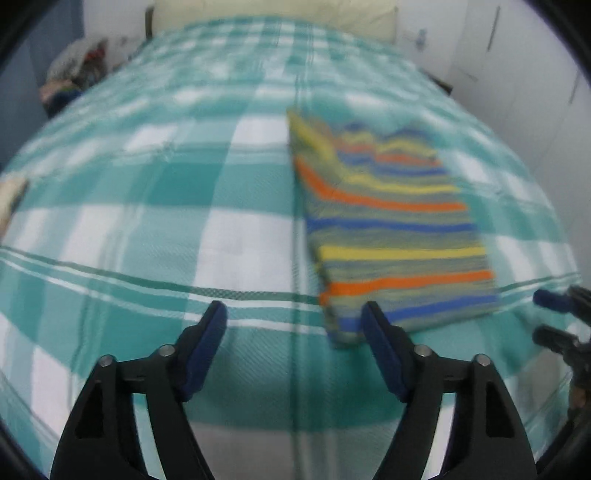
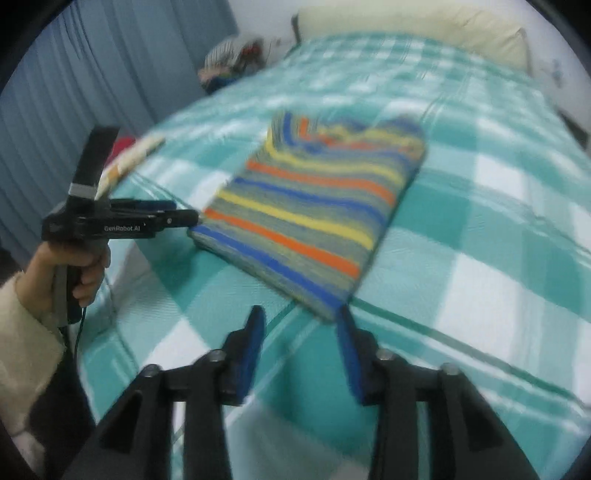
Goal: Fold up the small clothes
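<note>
A folded striped garment (image 1: 391,229), with orange, yellow, blue and grey bands, lies flat on the bed; it also shows in the right wrist view (image 2: 314,210). My left gripper (image 1: 293,314) is open and empty, just short of the garment's near left corner. It appears from the side in the right wrist view (image 2: 184,214), its tips next to the garment's left corner. My right gripper (image 2: 301,319) is open and empty, its tips just before the garment's near corner. It shows at the right edge of the left wrist view (image 1: 546,314).
The bed is covered by a teal and white checked sheet (image 1: 166,184). A cream pillow (image 2: 424,26) lies at the head. A pile of clothes (image 2: 229,62) sits beyond the far left corner. A small light cloth (image 2: 129,158) lies at the bed's left edge. Blue curtains (image 2: 92,92) hang on the left.
</note>
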Demonstrator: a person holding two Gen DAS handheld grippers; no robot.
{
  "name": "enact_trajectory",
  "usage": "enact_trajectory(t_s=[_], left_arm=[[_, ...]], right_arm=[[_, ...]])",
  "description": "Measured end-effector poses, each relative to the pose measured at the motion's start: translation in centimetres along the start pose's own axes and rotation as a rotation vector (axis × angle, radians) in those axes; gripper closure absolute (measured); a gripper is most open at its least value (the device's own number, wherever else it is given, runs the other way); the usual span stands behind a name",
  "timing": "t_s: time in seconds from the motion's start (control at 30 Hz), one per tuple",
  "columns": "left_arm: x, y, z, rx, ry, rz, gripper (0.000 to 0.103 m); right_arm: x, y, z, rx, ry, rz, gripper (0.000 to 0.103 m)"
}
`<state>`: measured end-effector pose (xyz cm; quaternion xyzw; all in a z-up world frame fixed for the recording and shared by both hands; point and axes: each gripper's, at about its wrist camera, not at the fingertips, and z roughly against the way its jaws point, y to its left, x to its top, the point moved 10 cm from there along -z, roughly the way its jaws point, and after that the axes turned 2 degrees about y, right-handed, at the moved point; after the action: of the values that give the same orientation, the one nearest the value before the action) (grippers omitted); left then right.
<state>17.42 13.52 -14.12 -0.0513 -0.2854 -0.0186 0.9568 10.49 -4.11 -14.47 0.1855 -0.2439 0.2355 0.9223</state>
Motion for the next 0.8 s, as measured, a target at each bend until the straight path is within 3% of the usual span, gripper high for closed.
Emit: enact_trajectory(t_s=[0.03, 0.07, 0.1, 0.2, 0.33, 0.47, 0.57, 0.73, 0.8], left_arm=[[-0.1, -1.0, 1.5, 0.003, -0.031, -0.006, 0.013], [-0.2, -2.0, 2.4, -0.002, -0.054, -0.012, 0.008], [-0.7, -3.3, 3.5, -0.019, -0.077, -0.023, 0.006], [-3.1, -8.0, 5.3, -0.111, -0.127, -0.077, 0.005], [-6.7, -13.9, 4.3, -0.198, -0.137, -0.138, 0.005], [-8.6, -17.0, 2.2, -0.170, -0.144, -0.244, 0.005], [-9.7, -17.7, 0.1, -0.125, -0.107, -0.291, 0.005], [-9.6, -17.2, -0.7, -0.129, -0.088, -0.278, 0.003], [-9.7, -17.1, -1.1, -0.135, -0.074, -0.268, 0.002]], right_arm=[[-0.3, -0.1, 1.5, -0.037, -0.032, 0.002, 0.034], [-0.5, -0.4, 2.5, -0.065, -0.059, 0.000, 0.019], [-0.8, -0.7, 3.8, -0.101, -0.095, -0.008, 0.012], [-2.9, -1.9, 6.0, -0.180, -0.145, -0.060, 0.012], [-6.8, -3.5, 7.4, -0.287, -0.160, -0.138, 0.012], [-8.2, -4.1, 7.4, -0.371, -0.185, -0.065, 0.012], [-9.1, -5.3, 7.4, -0.441, -0.198, -0.017, 0.012], [-11.9, -7.5, 4.8, -0.436, -0.124, -0.068, 0.011], [-12.0, -8.0, 4.5, -0.446, -0.129, -0.088, 0.002]])
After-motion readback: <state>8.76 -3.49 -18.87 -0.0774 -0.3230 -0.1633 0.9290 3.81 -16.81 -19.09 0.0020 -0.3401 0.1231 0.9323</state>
